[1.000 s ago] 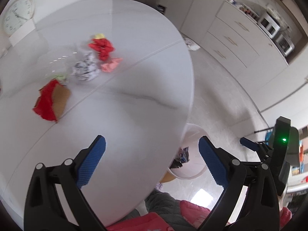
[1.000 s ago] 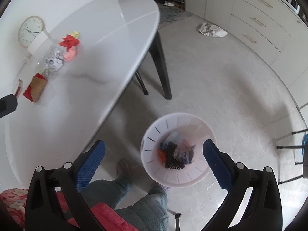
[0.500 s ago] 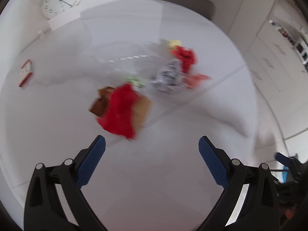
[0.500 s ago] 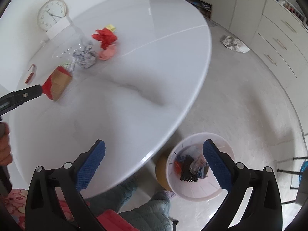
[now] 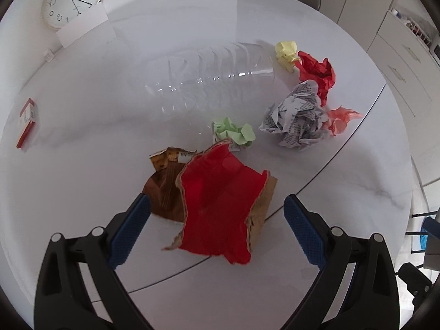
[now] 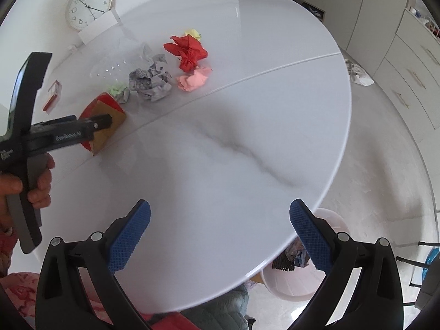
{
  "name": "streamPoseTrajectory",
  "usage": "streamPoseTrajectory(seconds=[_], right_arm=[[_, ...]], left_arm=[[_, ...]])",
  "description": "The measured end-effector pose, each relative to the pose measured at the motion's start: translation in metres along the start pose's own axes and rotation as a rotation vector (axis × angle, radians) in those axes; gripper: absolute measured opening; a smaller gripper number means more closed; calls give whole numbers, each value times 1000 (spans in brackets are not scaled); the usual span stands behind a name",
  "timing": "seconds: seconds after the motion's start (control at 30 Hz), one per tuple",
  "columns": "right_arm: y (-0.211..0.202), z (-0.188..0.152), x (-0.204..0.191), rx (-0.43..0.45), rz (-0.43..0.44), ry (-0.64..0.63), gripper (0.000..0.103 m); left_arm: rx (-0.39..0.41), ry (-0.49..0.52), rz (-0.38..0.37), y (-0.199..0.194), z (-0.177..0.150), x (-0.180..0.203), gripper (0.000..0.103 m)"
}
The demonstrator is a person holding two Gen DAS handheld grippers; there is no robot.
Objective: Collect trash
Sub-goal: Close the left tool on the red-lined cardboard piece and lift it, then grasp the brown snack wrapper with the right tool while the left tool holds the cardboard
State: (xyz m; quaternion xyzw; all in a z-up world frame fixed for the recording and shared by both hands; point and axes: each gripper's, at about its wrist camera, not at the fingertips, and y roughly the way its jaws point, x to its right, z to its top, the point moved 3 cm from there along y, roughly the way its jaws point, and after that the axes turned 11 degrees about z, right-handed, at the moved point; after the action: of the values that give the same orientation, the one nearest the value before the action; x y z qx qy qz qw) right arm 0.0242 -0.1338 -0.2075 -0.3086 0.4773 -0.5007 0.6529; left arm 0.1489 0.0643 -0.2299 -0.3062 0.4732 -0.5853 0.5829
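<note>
Trash lies on the white desk (image 6: 247, 110): torn red cardboard (image 5: 220, 200) sits between the wide-apart jaws of the left gripper (image 5: 217, 220), with paper balls behind. The right gripper (image 6: 220, 228) has its jaws apart too, holding nothing. A pink bin (image 6: 291, 283) on the floor under the desk edge holds some scraps.

Only the clock (image 5: 72, 0) numerals 1–12 read clearly.

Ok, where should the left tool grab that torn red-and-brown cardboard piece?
Take the torn red-and-brown cardboard piece across its narrow red middle, coming straight down from above. It lies crumpled and raised off the white table, already centred between the open left tool.
</note>
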Motion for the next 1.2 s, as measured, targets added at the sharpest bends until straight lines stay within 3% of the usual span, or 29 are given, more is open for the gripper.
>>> streamPoseTrajectory(seconds=[0.23,0.3,0.43,0.5,0.8,0.97,1.2], right_arm=[[13,18,-1,-19,27,-14,100],[16,22,-1,-24,31,-19,100],[16,30,2,-22,37,-24,100],[15,32,4,-20,38,-25,100],[15,36,8,-18,46,-18,101],[13,37,2,-19,62,-37,100],[18,47,-32,-31,119,-100,100]], left_arm=[[13,68,33,10,1,13,92],[5,86,36,13,0,17,85],[-7,88,48,16,-1,20,83],[-15,94,47,18,-2,21,67],[-41,51,-3,20,-5,16,53],[-41,26,-29,13,-8,10,52],[-26,-33,-32,-15,-16,-26,52]])
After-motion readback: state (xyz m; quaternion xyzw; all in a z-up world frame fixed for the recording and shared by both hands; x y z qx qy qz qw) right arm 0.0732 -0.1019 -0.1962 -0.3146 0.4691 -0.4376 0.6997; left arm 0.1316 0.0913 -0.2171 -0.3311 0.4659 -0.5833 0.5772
